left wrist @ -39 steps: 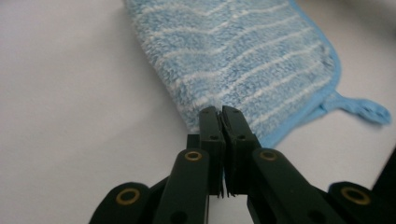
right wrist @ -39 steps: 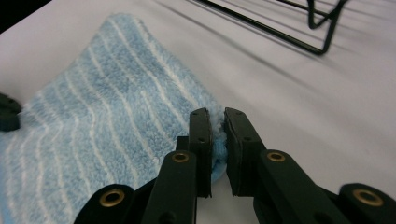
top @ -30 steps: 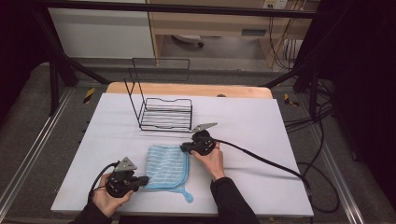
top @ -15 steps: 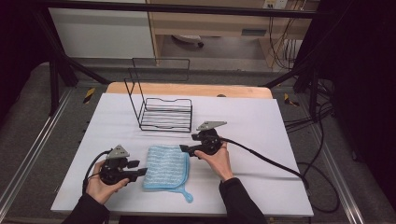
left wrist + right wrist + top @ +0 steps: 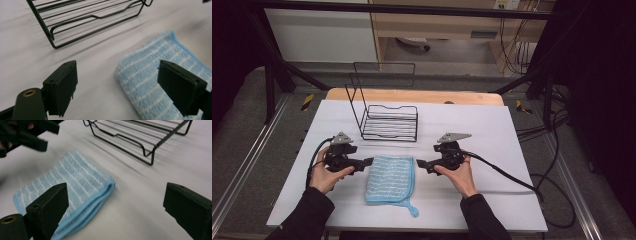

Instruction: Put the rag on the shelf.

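A: The cloth [image 5: 390, 179] is lying folded on the white table [image 5: 512, 135], near the front edge, with its little hanging loop poking out at the bottom corner. It is sitting just in front of the wire rack [image 5: 389, 122], well clear of it.

B: Are the tools holding it?

A: No. The left gripper [image 5: 368, 162] is hovering just beside the cloth's left edge and the right gripper [image 5: 421, 164] just beside its right edge. Both have just been opening their jaws, and nothing is sitting between them now; they are standing wide apart.

B: So how far along is the folding looking?

A: In the right gripper view the cloth [image 5: 67, 187] is showing stacked layers along its blue edge, so I'd judge at least one fold is done and released.

B: Anything left?

A: Possibly another fold, or moving it to the rack. I can't tell which.
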`<state>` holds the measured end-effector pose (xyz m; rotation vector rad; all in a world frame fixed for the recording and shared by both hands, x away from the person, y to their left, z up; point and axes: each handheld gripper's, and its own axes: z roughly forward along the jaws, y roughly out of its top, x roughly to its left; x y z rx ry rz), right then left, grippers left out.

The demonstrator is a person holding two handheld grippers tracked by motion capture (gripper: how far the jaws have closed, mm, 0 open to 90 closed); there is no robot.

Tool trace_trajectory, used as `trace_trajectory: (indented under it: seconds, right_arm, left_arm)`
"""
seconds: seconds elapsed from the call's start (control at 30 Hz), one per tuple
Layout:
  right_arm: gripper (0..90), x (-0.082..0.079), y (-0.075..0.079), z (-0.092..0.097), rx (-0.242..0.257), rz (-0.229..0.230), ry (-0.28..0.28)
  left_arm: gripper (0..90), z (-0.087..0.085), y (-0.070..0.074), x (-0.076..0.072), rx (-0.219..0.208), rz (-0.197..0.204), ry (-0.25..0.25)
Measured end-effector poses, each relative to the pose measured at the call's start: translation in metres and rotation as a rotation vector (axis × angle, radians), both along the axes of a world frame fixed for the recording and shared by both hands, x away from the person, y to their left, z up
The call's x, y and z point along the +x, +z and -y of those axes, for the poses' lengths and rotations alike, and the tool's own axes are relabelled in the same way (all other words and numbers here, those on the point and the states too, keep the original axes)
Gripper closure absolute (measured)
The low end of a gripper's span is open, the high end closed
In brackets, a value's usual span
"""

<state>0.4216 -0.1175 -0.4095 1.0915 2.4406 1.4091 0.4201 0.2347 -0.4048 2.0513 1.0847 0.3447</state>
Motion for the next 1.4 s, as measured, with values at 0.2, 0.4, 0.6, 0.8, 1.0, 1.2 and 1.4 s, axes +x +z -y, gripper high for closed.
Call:
trace_trajectory:
  seconds: [0.2,0.4,0.6,0.8,1.0,1.2,1.4]
  right_arm:
    - [4.1,-0.014,-0.003,0.011,0.011,-0.002,-0.008]
    - [3.7,-0.024,-0.019,0.015,-0.009,-0.007,-0.014]
    - [3.3,-0.023,-0.019,0.018,-0.011,-0.011,-0.025]
    - [3.4,-0.023,-0.018,0.018,-0.005,-0.006,-0.047]
    - [2.6,-0.020,-0.014,0.013,-0.010,0.006,-0.055]
    - [1.4,-0.010,-0.008,-0.004,0.003,0.026,-0.070]
    - [7.7,0.009,-0.021,-0.034,-0.059,-0.005,-0.092]
  left_arm:
    - [23.2,0.011,-0.011,0.017,0.019,-0.054,0.022]
    - [43.9,0.015,-0.023,0.025,0.025,-0.125,0.008]
    - [60.9,0.017,-0.030,0.021,0.004,-0.157,-0.013]
    - [71.9,0.017,-0.034,0.020,-0.016,-0.187,-0.017]
    - [77.9,0.021,-0.035,0.017,-0.005,-0.179,-0.015]
    - [79.8,0.019,-0.037,0.017,-0.024,-0.182,-0.016]
    - [80.1,0.019,-0.039,0.016,-0.030,-0.167,-0.020]
